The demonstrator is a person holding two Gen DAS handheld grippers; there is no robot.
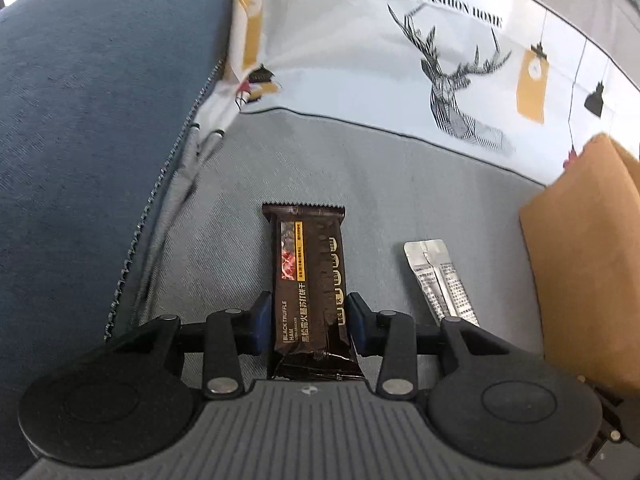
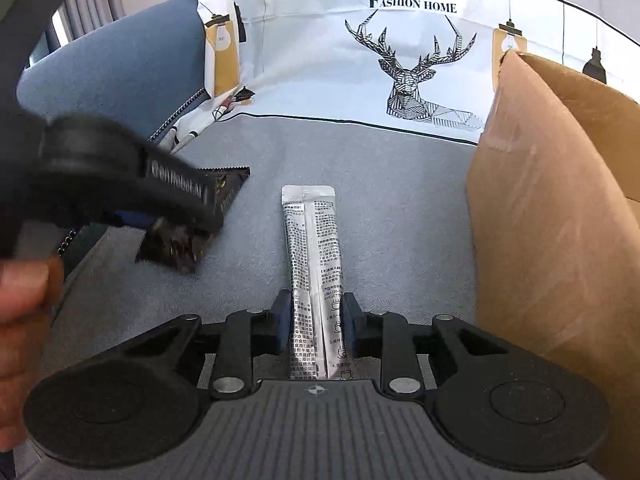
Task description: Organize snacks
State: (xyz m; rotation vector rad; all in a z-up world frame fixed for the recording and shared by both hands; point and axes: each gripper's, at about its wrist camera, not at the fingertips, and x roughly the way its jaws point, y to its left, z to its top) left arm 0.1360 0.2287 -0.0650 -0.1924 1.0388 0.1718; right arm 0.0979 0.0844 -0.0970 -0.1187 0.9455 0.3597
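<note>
A dark brown cracker pack (image 1: 308, 276) lies lengthwise on the grey fabric seat (image 1: 224, 240). My left gripper (image 1: 309, 304) is shut on its near half, with the blue pads (image 1: 260, 320) pressing both long sides. A silver stick sachet (image 2: 314, 248) lies to the right of the pack, and is also seen in the left wrist view as the sachet (image 1: 440, 280). My right gripper (image 2: 316, 304) is shut on the sachet's near part, its pads against both edges. In the right wrist view the left gripper (image 2: 168, 228) is blurred over the dark pack (image 2: 230, 188).
A brown cardboard box (image 2: 552, 240) stands close on the right, its open top up. A white cloth printed with a deer (image 2: 408, 76) backs the seat. A blue cushion (image 1: 92, 128) rises on the left. A hand (image 2: 20, 312) holds the left gripper.
</note>
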